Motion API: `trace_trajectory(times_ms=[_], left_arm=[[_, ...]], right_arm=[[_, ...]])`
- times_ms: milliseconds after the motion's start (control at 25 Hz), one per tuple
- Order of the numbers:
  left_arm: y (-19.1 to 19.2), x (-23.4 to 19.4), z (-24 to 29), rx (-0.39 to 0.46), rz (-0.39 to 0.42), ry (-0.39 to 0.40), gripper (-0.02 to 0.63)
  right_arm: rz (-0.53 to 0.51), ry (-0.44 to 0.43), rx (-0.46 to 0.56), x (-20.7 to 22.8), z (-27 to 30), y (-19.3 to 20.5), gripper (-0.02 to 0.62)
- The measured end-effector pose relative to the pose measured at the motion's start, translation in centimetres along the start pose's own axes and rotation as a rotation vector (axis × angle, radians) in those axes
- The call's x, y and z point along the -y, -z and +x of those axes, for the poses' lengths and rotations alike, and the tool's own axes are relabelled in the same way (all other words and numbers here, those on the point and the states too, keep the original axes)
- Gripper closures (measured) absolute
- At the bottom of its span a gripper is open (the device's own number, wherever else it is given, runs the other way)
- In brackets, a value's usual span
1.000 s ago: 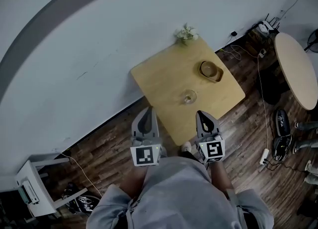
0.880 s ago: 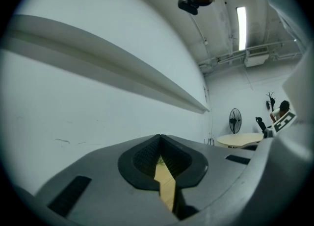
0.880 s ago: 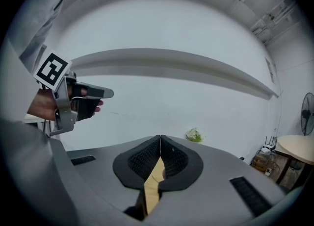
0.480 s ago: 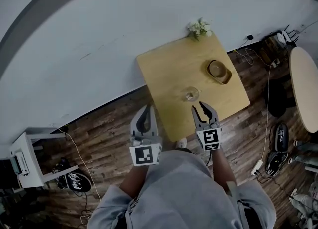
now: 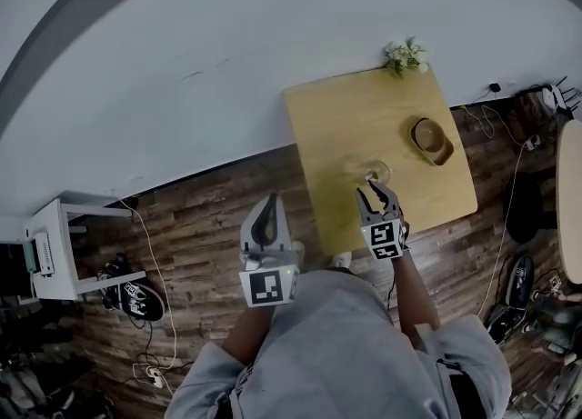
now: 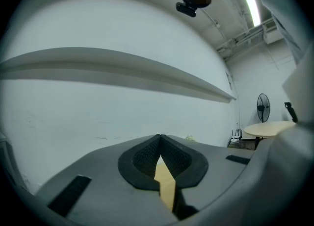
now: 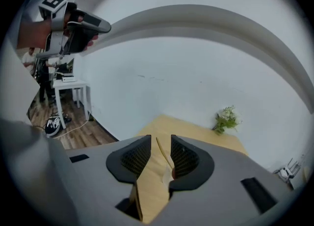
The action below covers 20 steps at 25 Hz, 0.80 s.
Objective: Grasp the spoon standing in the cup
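Note:
A clear glass cup stands near the front edge of the square wooden table. My right gripper hovers just in front of the cup with its jaws open. In the right gripper view, the thin spoon handle rises slantwise in the gap of the right gripper, and neither pad presses on it. The cup itself is hidden behind the jaws there. My left gripper is held over the floor left of the table, shut and empty; its tips meet in the left gripper view.
A wooden bowl sits on the table's right part, and a small bunch of flowers stands at its far corner against the white wall. On the wooden floor are a white stand, shoes and cables. A round table's edge shows at right.
My right gripper has opened and moved forward up to the cup. The head view has swung, so the table now lies further right. The left gripper stays shut.

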State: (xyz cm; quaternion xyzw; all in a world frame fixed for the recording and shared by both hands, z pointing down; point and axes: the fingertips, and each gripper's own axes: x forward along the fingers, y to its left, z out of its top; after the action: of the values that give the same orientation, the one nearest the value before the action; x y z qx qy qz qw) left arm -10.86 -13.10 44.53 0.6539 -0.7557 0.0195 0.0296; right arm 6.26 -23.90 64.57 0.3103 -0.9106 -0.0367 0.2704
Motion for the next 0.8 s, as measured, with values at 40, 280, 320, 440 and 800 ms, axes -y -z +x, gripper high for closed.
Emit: trace_trajectory(times_ms=[40, 280, 320, 440, 800], left_arm=[[0.2, -0.3, -0.2, -0.007, 0.002, -0.013, 0.604], [1.1, -2.0, -1.5, -0.026, 0.007, -0.078, 0.604], [1.0, -2.2, -1.5, -0.023, 0.005, -0.085, 0.604], [0.6, -2.7, -1.3, -0.008, -0.008, -0.099, 0.604], [-0.2, -2.8, -0.8, 0.018, -0.007, -0.108, 0.604]], right_arm=[[-0.024, -0.008, -0.008, -0.2, 0.4, 0.2, 0.480], [-0.113, -0.015, -0.051, -0.5, 1.9, 1.7, 0.479], [-0.112, -0.015, -0.059, -0.5, 2.1, 1.9, 0.479], [-0.106, -0.009, -0.071, -0.2, 2.7, 2.2, 0.480], [-0.108, 0.021, -0.061, 0.4, 2.9, 2.0, 0.577]])
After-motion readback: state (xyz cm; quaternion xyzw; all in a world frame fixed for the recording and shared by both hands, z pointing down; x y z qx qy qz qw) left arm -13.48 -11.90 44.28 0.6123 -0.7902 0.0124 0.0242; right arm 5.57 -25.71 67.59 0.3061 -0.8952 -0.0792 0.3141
